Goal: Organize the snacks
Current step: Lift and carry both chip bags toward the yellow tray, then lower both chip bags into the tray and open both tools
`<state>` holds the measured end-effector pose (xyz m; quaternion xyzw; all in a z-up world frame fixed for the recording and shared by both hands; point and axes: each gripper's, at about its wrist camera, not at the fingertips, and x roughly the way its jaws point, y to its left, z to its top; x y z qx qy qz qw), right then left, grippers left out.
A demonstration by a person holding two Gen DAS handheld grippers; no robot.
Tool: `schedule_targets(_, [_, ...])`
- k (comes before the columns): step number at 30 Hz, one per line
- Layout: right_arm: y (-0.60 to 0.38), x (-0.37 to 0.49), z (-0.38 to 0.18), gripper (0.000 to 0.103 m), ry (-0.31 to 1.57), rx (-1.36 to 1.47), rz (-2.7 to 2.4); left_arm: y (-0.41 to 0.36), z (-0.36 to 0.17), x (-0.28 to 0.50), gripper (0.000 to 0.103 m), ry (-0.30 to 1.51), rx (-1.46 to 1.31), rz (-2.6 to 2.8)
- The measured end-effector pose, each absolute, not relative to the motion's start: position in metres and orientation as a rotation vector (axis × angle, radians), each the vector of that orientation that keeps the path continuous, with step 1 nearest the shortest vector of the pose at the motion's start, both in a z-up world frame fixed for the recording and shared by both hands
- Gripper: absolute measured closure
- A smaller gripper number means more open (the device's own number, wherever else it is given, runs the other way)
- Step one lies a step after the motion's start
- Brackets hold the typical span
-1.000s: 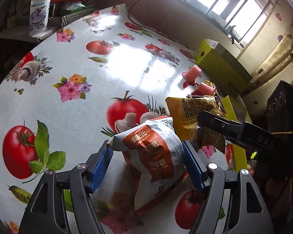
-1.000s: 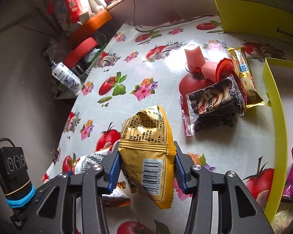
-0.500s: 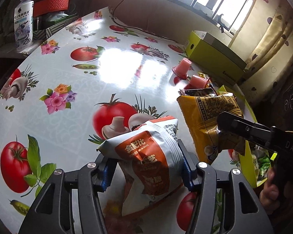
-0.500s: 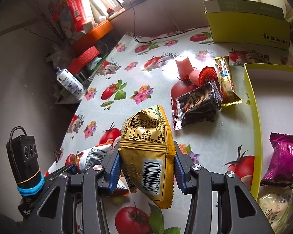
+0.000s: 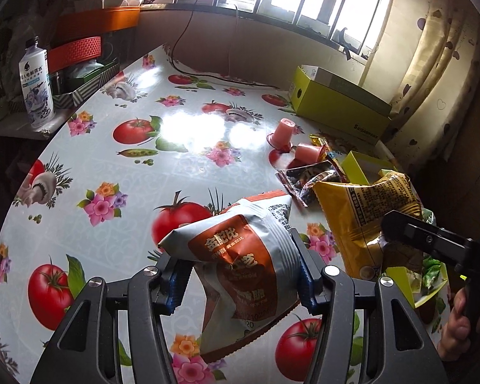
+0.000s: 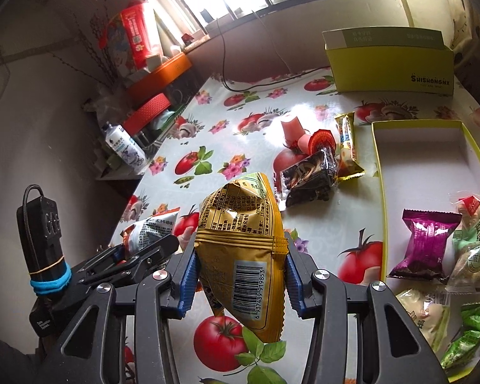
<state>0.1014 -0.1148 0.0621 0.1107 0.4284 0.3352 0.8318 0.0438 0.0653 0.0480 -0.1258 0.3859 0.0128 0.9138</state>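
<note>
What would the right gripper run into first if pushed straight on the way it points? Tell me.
The right gripper, shut on the yellow snack bag, points down toward the tablecloth. Probably that bare stretch comes first, just short of the dark chocolate snack packet; depth is hard to judge.

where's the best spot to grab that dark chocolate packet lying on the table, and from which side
Grip the dark packet across its narrow width at the puffed middle, coming from above. It lies flat on the table, so only the top is open. Its far end touches the gold bar and the tipped pink cup, so stay toward the near end.
</note>
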Motion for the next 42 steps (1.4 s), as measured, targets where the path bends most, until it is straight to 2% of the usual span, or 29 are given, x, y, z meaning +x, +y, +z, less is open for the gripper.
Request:
schedule_targets(19, [-0.164, 0.093, 0.082, 0.058, 0.84, 0.281, 0.636, 0.023, 0.072, 0.057, 0.046, 0.761, -0.203, -0.078])
schedule_targets(42, [-0.214, 0.107, 0.075, 0.058, 0.829, 0.334, 0.537, -0.033, 0.074, 0.094, 0.046, 0.779, -0.164, -0.22])
